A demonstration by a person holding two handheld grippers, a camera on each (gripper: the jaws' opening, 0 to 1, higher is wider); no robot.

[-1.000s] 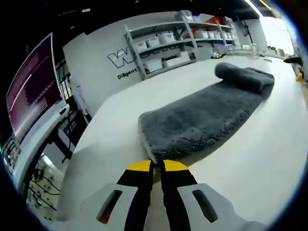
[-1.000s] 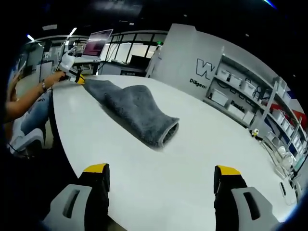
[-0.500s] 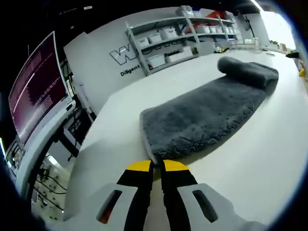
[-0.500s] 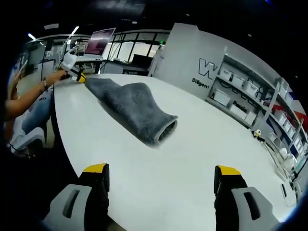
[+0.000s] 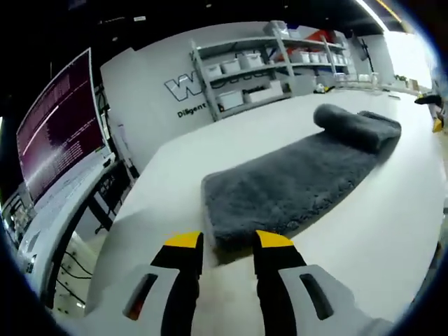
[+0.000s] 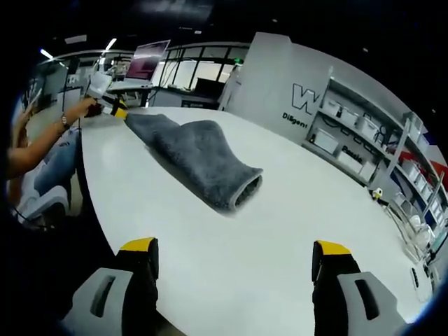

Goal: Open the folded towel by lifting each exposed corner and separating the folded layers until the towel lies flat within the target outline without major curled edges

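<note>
Left gripper view, white table [image 5: 392, 231], grey towel [image 5: 280, 185], wall shelving [image 5: 245, 66]

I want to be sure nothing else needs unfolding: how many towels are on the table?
1. A single grey towel lies on the white table, its near edge just beyond the left gripper and its far end folded over. Nothing seems hidden.

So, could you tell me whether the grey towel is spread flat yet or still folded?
Still partly folded. The near part of the towel lies flat on the table, but its far end is doubled over into a loop.
</note>
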